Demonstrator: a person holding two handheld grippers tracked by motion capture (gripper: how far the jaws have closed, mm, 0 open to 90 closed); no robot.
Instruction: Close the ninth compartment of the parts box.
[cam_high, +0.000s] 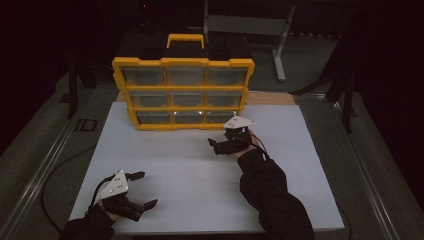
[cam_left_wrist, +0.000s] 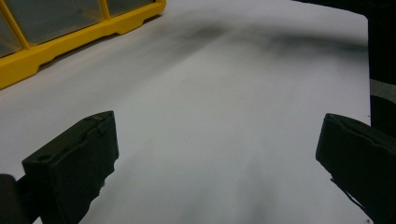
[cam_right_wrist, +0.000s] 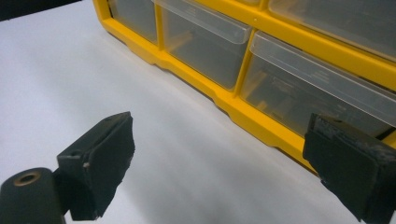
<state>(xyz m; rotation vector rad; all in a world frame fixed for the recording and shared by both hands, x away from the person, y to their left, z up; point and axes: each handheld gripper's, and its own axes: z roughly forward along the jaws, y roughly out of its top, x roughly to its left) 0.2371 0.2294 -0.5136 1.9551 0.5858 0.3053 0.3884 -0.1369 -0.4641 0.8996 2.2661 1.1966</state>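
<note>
On white board (cam_high: 200, 170): one yellow organizer (cam_high: 183, 93), seemingly nine drawers; two hand-held grippers (cam_high: 141, 189) (cam_high: 216, 145), both agape, empty.

No readable text, labels, numbers or signs anywhere. The yellow organizer (cam_high: 183, 91) has clear drawer fronts (cam_right_wrist: 322, 74) that carry faint raised markings in the right gripper view, possibly moulded lettering, but too blurred to read. The white board (cam_high: 200, 170) is blank, and the grey plate (cam_high: 114, 185) on the left gripper shows holes and no print.
</note>
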